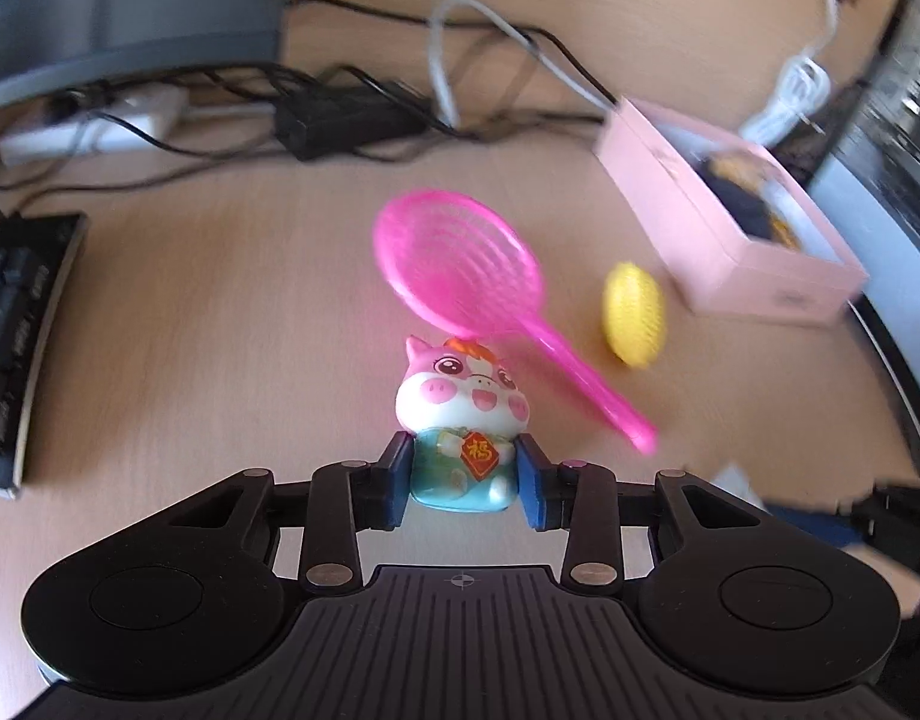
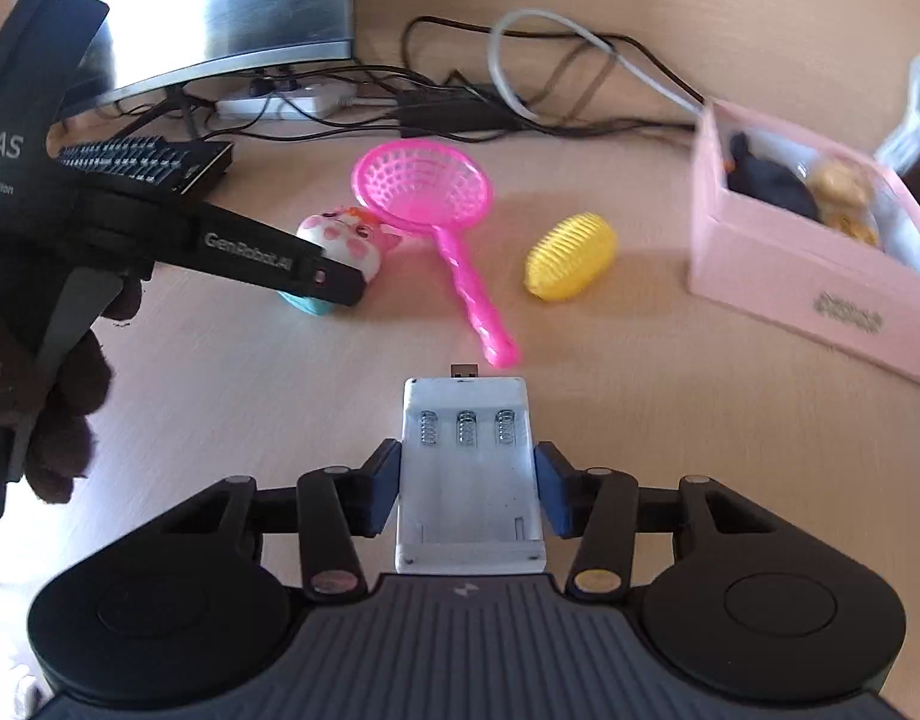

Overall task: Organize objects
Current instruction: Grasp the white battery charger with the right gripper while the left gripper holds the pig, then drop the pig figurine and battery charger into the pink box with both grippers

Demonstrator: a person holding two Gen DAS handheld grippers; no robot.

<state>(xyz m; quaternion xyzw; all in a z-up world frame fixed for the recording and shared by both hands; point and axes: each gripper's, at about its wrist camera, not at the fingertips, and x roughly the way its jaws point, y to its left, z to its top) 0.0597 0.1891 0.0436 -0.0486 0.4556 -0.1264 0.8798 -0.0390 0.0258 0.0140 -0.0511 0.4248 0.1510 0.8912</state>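
Wooden desk [image 2: 640, 420], light grain, cluttered along far edge: monitor [image 2: 219, 0], keyboard [image 2: 141, 165] at far left, tangle of cables [image 2: 460, 108] and power strip [image 2: 279, 105].

Pink box [image 2: 820, 276] near right edge, open top, already holding 2 dark and tan items.

Left gripper [image 1: 464, 471] clamped on pig figurine [image 1: 463, 420]; blue pads [image 1: 399, 480] pressed against the teal body, head upright and forward of the fingertips. Figurine at or just above desk level, left of centre; lift not certain.

Right gripper [image 2: 470, 483] clamped on white battery case [image 2: 470, 468], 3 springs visible, USB plug pointing away.

Pink toy racket [image 2: 435, 210] mid-desk, head just beside the figurine, handle end near the USB plug. Yellow ribbed egg [image 2: 571, 257] between racket and box.

Judged step: carry both held items to the box. Advice for left: raise straight up before swinging right, to clear the racket head. Keep grip low on the round body; slippery, likely to twist. Stagger arrivals, 1 gripper over the box at a time. Release low inside, clear of contents.
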